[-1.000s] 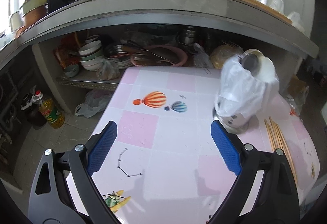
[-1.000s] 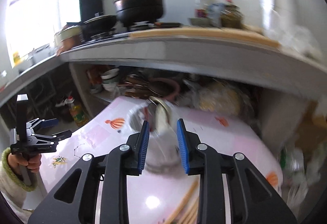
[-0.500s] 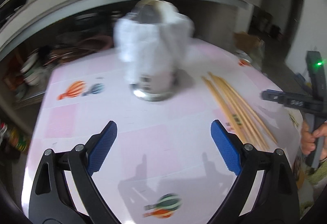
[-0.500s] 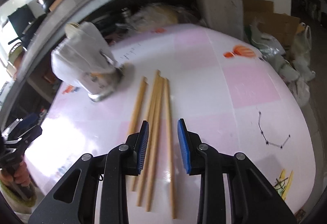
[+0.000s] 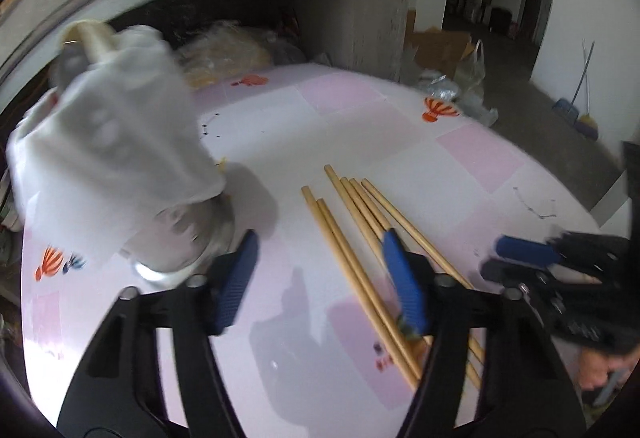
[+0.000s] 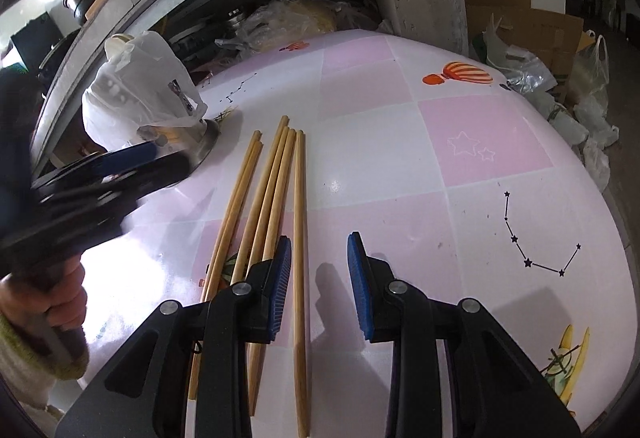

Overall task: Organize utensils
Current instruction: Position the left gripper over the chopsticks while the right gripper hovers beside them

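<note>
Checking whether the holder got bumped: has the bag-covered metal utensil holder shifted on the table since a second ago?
Cannot tell. The utensil holder stands upright left of the chopsticks, as half a second ago; only the cameras clearly moved.

A glossy pink-and-white checked tabletop [image 6: 460,142] printed with balloons and constellations carries six wooden chopsticks [image 6: 276,194] at its middle; at their 10 o'clock stands a bag-covered metal holder [image 6: 148,98].

no legible text, chopstick marks blurred
</note>
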